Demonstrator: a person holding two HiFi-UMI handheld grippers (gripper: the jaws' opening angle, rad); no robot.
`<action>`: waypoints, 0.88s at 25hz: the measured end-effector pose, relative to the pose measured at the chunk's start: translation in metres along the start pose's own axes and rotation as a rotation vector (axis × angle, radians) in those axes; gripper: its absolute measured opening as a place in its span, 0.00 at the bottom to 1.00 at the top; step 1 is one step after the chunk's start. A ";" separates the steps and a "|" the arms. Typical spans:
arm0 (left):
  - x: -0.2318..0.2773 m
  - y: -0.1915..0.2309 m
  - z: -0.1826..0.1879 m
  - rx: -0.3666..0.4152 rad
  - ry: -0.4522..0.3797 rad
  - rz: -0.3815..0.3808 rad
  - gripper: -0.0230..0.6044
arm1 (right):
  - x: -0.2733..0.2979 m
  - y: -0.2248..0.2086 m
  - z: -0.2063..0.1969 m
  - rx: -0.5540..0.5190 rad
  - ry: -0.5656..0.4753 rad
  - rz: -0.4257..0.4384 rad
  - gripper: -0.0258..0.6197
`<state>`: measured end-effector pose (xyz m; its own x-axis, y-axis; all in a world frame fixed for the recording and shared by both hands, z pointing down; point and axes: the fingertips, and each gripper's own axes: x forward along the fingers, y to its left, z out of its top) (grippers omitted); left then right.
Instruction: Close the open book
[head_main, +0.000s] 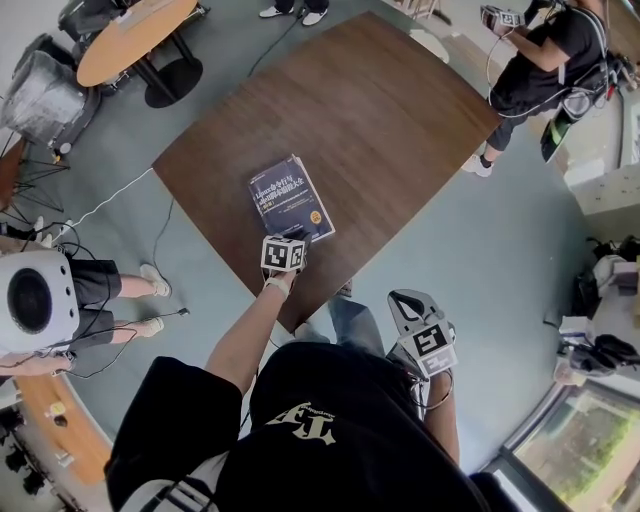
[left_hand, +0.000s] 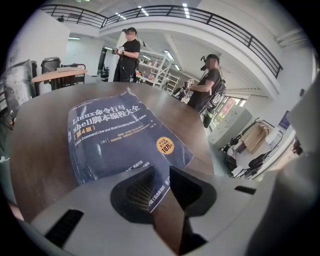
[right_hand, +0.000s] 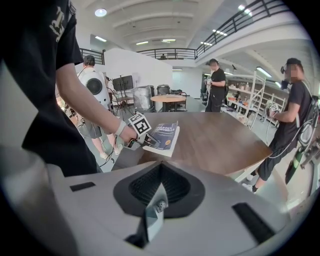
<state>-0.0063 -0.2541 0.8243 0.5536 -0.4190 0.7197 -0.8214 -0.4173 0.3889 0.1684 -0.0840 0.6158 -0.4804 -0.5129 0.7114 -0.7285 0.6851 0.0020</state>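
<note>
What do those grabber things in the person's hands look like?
Both are light grey plastic. The left gripper and right gripper each carry a cube with black-and-white square markers, and have dark ribbed fingers. The person wears a black short-sleeved shirt and a white wristband.

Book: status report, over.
Left gripper open at near corner of book. Right gripper shut, empty. Book closed, cover up, on table. Nothing blocking.
</note>
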 end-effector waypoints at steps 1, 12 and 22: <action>0.002 0.000 0.001 0.001 0.004 0.001 0.18 | 0.001 -0.004 0.001 0.002 0.001 -0.002 0.02; 0.011 0.011 0.042 0.017 -0.031 0.032 0.18 | 0.014 -0.030 0.009 0.004 0.026 0.010 0.02; 0.039 0.020 0.066 0.033 -0.003 0.055 0.18 | 0.034 -0.056 0.020 -0.008 0.044 0.040 0.02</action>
<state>0.0076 -0.3319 0.8226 0.5078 -0.4443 0.7381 -0.8459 -0.4195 0.3294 0.1830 -0.1509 0.6259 -0.4873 -0.4616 0.7412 -0.7051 0.7088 -0.0221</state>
